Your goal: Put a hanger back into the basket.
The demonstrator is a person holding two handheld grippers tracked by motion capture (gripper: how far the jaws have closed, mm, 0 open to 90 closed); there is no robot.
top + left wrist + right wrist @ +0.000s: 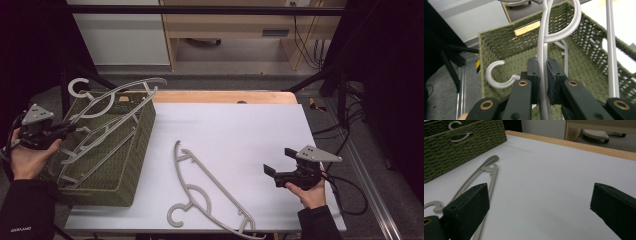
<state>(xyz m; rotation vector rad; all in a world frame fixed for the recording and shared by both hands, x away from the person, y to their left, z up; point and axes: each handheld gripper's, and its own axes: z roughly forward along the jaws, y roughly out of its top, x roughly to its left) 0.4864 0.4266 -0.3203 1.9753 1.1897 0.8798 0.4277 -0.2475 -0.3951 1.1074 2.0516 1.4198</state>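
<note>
High view: the work is moving grey hangers from the white bench [240,125] into a green woven basket [127,170]. It looks about halfway done. At least two hangers are at the basket, propped across its rim. One, the held hanger [117,100], is pinched by the left gripper [64,129], whose hand comes in level from the basket's near-left side. One loose hanger [210,192] lies flat on the bench, a short way left of the right gripper [270,172] and apart from it. That hand rests low near the bench's right front.

Left gripper view: the fingers [534,75] are closed tight on the held hanger's thin grey neck [542,75], just below its hook. Beyond them lies the basket's open interior, and another hook [496,80] sits just left of them.

Right gripper view: the fingers [471,210] stand wide apart with nothing between them but bare bench. The loose hanger [477,176] runs past the left finger; the basket [461,147] sits farther off on that side.
</note>
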